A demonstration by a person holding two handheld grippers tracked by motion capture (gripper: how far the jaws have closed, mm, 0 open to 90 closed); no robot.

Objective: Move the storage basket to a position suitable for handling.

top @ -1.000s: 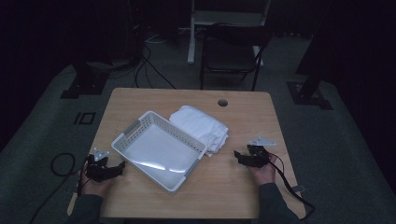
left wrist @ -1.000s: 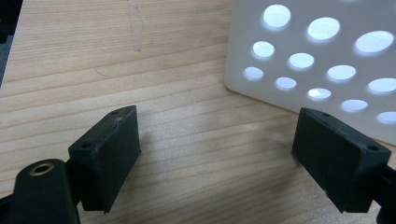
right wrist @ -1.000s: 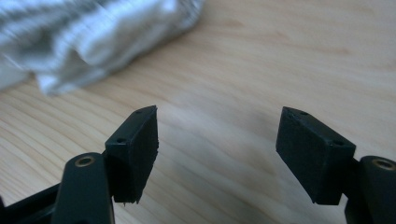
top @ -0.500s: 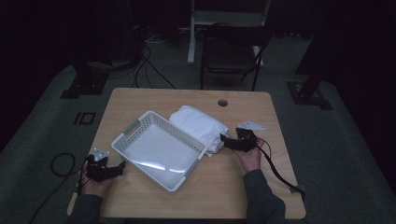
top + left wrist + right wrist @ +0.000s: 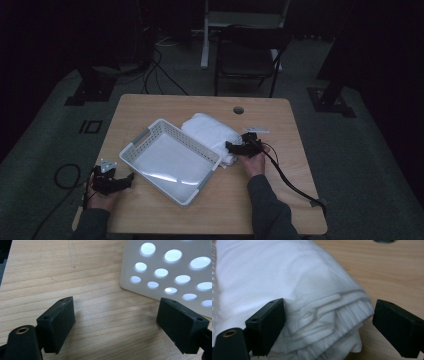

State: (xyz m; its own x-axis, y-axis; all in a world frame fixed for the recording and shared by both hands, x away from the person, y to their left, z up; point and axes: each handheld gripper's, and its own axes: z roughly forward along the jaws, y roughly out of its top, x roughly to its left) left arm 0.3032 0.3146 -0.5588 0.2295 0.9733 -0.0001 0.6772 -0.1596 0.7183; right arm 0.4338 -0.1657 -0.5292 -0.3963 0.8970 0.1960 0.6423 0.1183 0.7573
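Your right gripper (image 5: 233, 147) at folded white cloth (image 5: 212, 136) – jaws just opened wide, cloth's layered edge between, unclamped. Left gripper (image 5: 125, 180) idle, jaws apart – near table's left front corner.

Right gripper (image 5: 231, 147), opening, has reached the folded cloth (image 5: 212, 134).

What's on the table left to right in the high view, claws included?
Left claw → white perforated basket → folded white cloth → right claw, at the cloth's right edge.
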